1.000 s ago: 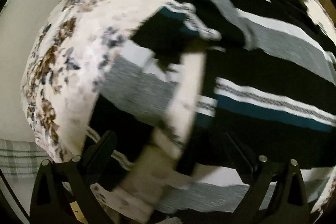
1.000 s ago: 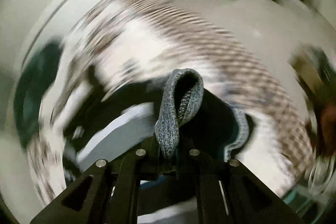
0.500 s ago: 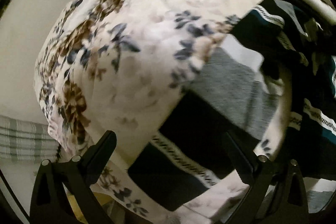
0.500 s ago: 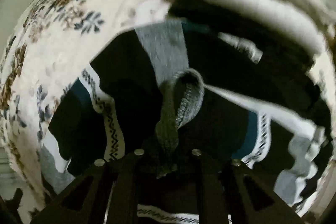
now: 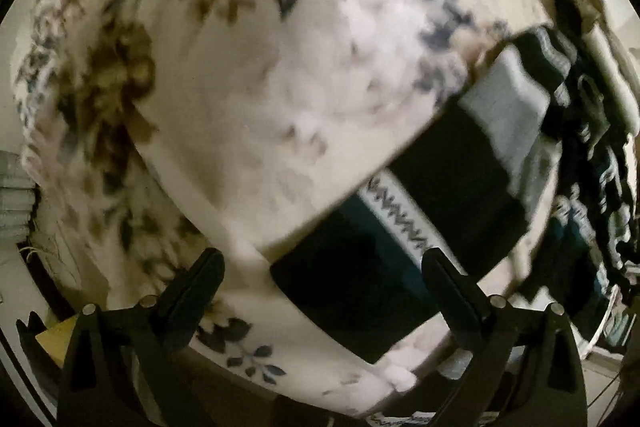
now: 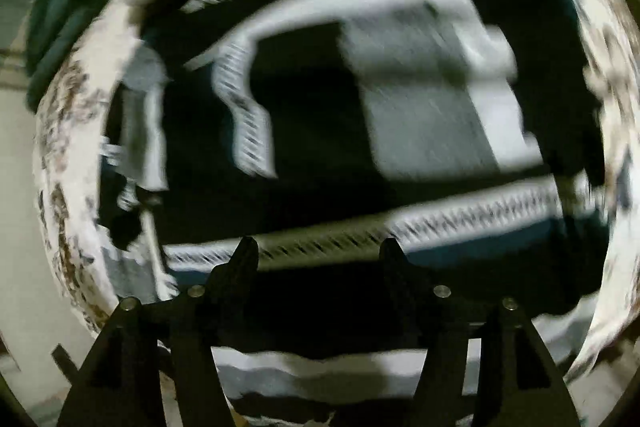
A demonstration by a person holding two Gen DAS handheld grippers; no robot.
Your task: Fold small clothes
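A striped knit garment (image 6: 420,99), black with grey, white and teal bands, lies spread on a floral blanket (image 5: 248,75). In the left wrist view the garment (image 5: 460,167) lies at the right, one corner reaching down between the fingers. My left gripper (image 5: 322,267) is open and empty above the blanket and that corner. My right gripper (image 6: 318,251) is open and empty, just above the garment's black and patterned bands. Both views are blurred by motion.
The floral blanket (image 6: 68,155) covers a raised surface whose edge drops off at the left. A dark green cloth (image 6: 52,27) lies at the far left edge of the blanket. A plaid fabric (image 5: 12,195) shows beyond the blanket's left edge.
My right gripper has let go of the grey knit fold it held and now stands open over the spread garment. My left gripper, still open, has swung left so the garment sits further right.
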